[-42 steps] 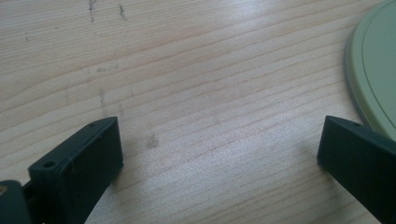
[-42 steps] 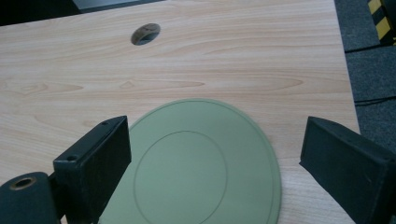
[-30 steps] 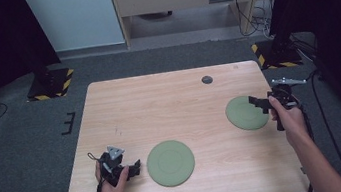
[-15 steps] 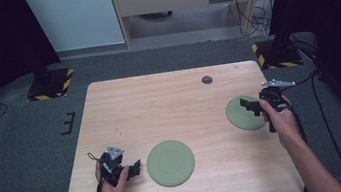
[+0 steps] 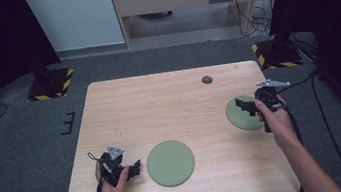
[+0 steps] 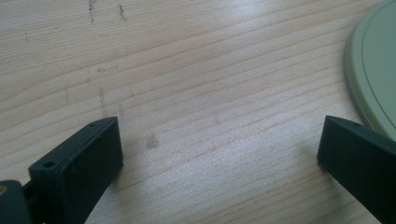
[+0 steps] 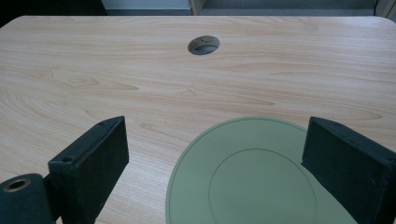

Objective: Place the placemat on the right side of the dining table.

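Two flat round green plates lie on the wooden table (image 5: 170,106). One plate (image 5: 170,162) is near the front centre, and its rim (image 6: 373,70) shows at the right of the left gripper view. My left gripper (image 5: 135,168) (image 6: 219,140) rests low on the table just left of that plate, open, with bare wood between its jaws. The other plate (image 5: 243,116) (image 7: 252,182) lies at the right side. My right gripper (image 5: 245,107) (image 7: 217,140) hovers over it, open, with the jaws spread wider than the plate's near part.
A round cable hole (image 5: 207,79) (image 7: 203,45) is in the table near its far edge. Grey floor surrounds the table, with striped stand bases (image 5: 50,82) at the back corners and a cabinet behind.
My right gripper has moved left, from the right edge of the right plate to above it. The left gripper and both plates have stayed where they were.
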`<state>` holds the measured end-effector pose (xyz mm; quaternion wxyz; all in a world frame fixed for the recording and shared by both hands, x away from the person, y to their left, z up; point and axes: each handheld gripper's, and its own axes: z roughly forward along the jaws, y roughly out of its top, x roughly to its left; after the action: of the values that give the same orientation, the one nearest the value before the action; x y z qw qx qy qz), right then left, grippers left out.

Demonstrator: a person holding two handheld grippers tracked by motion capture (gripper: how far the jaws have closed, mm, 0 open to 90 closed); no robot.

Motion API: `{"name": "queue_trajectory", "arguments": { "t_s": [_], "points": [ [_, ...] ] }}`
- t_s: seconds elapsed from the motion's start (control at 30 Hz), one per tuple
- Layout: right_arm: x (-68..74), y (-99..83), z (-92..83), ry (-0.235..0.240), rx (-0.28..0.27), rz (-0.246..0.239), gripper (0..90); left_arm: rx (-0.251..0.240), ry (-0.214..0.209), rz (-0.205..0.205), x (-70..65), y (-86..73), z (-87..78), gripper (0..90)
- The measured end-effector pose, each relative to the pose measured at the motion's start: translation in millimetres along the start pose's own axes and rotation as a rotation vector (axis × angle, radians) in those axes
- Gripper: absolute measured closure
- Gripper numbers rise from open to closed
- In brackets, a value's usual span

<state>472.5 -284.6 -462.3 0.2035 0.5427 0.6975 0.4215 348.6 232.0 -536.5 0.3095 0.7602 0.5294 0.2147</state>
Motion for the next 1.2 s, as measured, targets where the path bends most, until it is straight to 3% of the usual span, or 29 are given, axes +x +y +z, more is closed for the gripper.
{"name": "queue_trajectory", "arguments": {
  "t_s": [1.2],
  "points": [
    [41.5,-11.8,6.9,0.072,0.032,-0.081,7.0,0.0,0.0,0.0,0.0,0.0,0.0,0.0]
  ]
}}
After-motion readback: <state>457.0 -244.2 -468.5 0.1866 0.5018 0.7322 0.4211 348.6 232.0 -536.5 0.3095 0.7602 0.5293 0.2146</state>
